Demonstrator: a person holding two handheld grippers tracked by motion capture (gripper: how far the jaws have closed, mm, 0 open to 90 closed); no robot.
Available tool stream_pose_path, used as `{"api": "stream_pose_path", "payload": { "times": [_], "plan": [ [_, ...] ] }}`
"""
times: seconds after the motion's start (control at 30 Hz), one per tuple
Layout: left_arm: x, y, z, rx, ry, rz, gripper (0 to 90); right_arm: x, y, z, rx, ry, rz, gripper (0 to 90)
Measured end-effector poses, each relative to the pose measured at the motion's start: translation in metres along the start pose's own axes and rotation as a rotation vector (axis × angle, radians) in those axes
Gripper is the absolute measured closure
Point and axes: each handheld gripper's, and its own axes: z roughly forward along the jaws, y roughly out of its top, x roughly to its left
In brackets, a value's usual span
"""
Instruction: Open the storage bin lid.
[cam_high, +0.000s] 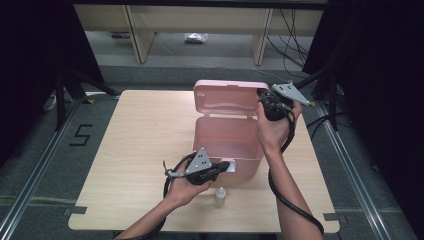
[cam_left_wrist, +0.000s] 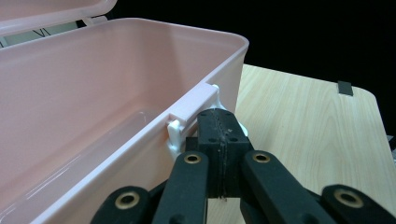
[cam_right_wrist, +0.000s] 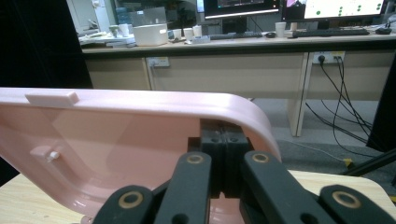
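On the table, high view: your pink box (cam_high: 227, 145) sits mid-table with its lid (cam_high: 229, 97) flipped up at the back. Left gripper (cam_high: 224, 166) is at the front wall by the white latch (cam_high: 233, 167), right gripper (cam_high: 264, 98) is up at the lid's right edge. A small bottle (cam_high: 220, 197) stands just in front of the box, apart from it.

Left gripper view: jaws together, tips pressed right against the latch (cam_left_wrist: 180, 133) under the rim; can't tell if they actually pinch any of it. Box (cam_left_wrist: 93, 93) looks empty inside, bare floor as far as you can see.

Right gripper view: jaws together, tips tucked behind the lid (cam_right_wrist: 140, 121) corner, so whether they pinch the lid edge is hard to say.

Risk: if you push the lid further back, the light empty box could tip or slide, and your left hand may knock the bottle over.
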Motion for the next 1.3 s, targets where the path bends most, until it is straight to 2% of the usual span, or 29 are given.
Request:
{"api": "stream_pose_path", "payload": {
  "times": [0.27, 0.3, 0.33, 0.47, 0.5, 0.77, 0.8, 0.87, 1.1, 1.2, 1.3],
  "plan": [
    [0.0, 0.0, 0.0, 0.0, 0.001, -0.001, 88.9, -0.001, 0.0, 0.004, 0.012, 0.001, 0.004, 90.0],
    [0.0, 0.0, 0.0, -0.001, 0.001, -0.001, 88.9, -0.002, 0.001, 0.004, 0.011, -0.004, -0.008, 90.0],
    [0.0, 0.0, 0.0, 0.0, 0.0, 0.001, 89.0, -0.001, 0.0, 0.004, 0.017, -0.007, 0.012, 90.0],
    [0.0, 0.0, 0.0, 0.0, 0.002, -0.004, 88.9, -0.002, 0.001, 0.007, 0.014, -0.002, 0.003, 90.0],
    [0.0, 0.0, 0.0, 0.0, 0.002, -0.003, 89.0, -0.003, 0.001, 0.008, 0.011, -0.003, -0.012, 90.0],
    [-0.001, 0.0, 0.0, -0.003, 0.004, -0.004, 88.9, -0.005, 0.0, 0.01, 0.028, -0.014, 0.0, 90.0],
    [0.0, 0.0, 0.0, -0.003, 0.002, -0.001, 89.0, -0.004, -0.001, 0.01, 0.034, -0.018, 0.015, 90.0],
    [0.0, 0.0, 0.0, -0.003, 0.002, 0.0, 88.9, -0.005, -0.001, 0.012, 0.031, -0.013, -0.007, 90.0],
    [-0.001, 0.0, 0.0, -0.003, 0.003, -0.005, 88.9, -0.005, -0.001, 0.014, 0.042, -0.019, 0.01, 90.0],
    [-0.001, 0.0, 0.0, -0.003, 0.004, -0.006, 89.0, -0.007, -0.002, 0.016, 0.04, -0.02, -0.018, 90.0],
    [-0.001, 0.0, 0.0, -0.003, 0.003, -0.003, 88.9, -0.008, -0.003, 0.017, 0.049, -0.021, -0.005, 90.0]
  ]
}}
